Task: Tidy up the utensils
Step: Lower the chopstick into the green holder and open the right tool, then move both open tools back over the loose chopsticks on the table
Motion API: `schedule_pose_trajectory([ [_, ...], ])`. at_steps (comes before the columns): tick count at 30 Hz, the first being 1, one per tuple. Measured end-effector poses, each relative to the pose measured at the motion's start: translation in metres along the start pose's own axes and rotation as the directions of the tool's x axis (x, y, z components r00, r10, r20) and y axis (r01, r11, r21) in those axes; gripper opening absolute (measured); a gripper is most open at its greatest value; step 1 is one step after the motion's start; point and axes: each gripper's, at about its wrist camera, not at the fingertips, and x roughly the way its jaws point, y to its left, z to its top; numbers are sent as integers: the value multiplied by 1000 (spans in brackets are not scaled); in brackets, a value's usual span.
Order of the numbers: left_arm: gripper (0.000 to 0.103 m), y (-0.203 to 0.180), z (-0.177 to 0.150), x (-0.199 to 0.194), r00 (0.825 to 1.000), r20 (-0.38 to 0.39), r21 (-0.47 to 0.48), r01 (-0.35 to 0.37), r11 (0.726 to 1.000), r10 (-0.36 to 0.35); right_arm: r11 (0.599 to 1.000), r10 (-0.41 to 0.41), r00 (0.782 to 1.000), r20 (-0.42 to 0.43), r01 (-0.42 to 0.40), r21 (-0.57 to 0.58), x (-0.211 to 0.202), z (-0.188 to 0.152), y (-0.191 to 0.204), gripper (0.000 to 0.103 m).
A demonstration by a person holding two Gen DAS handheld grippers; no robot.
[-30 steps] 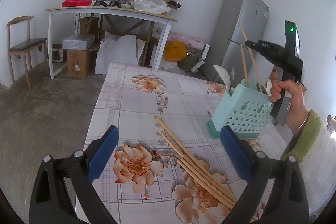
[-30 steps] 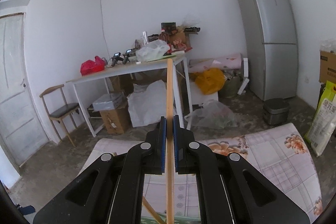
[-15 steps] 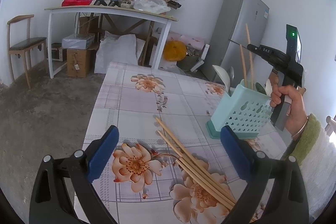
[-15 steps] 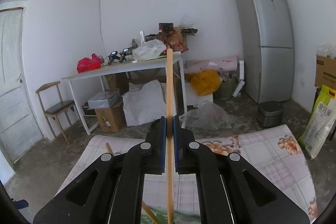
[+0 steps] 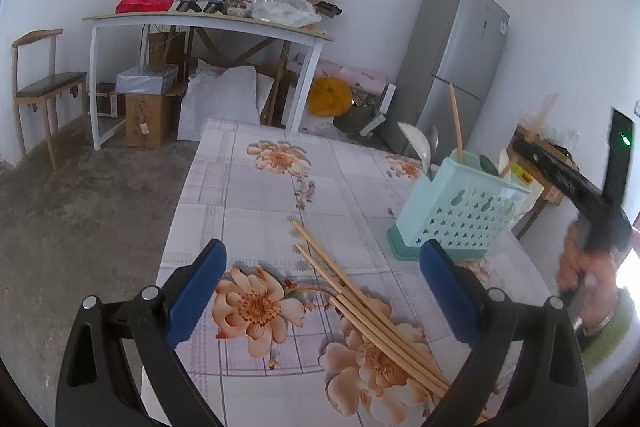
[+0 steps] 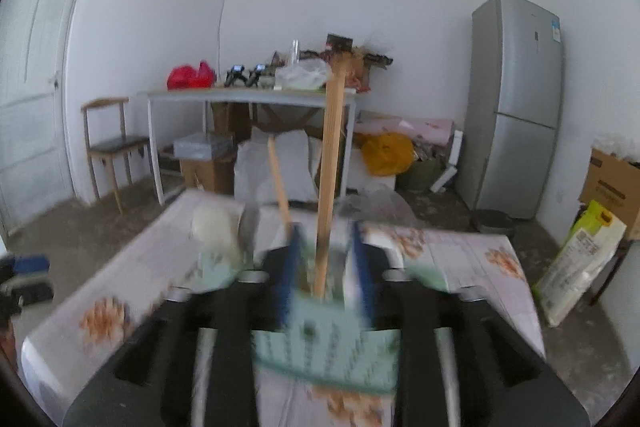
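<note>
Several wooden chopsticks lie in a bundle on the floral table. My left gripper hovers open just above them, touching nothing. To the right stands the mint perforated utensil holder with a white spoon and one chopstick in it. My right gripper is blurred over the holder and its jaws are opening. A chopstick stands upright between the parted pads, its lower end in the holder, and neither pad touches it. A hand carries that gripper at the right edge.
A grey fridge stands behind the holder. A cluttered white side table, boxes, sacks and a wooden chair line the far wall. A green-and-white bag leans beside the table's right end.
The right gripper's pads, earlier shut on the chopstick, have parted. That gripper has swung sideways and lower over the holder, and the chopstick now stands in it. The left gripper has stayed still.
</note>
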Motion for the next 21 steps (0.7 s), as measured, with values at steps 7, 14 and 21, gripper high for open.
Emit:
schedule_pose_trajectory([
  [7, 95, -7, -11, 1, 999, -48, 7, -1, 1000, 1, 998, -5, 999, -42, 8, 59, -48, -29, -4, 64],
  [14, 95, -17, -33, 6, 991, -136, 20, 8, 1000, -6, 958, 114, 976, -184, -59, 279, -64, -78, -5, 65],
  [21, 74, -41, -60, 30, 940, -333, 37, 83, 996, -67, 894, 262, 924, -278, -124, 430, -59, -125, 15, 50],
])
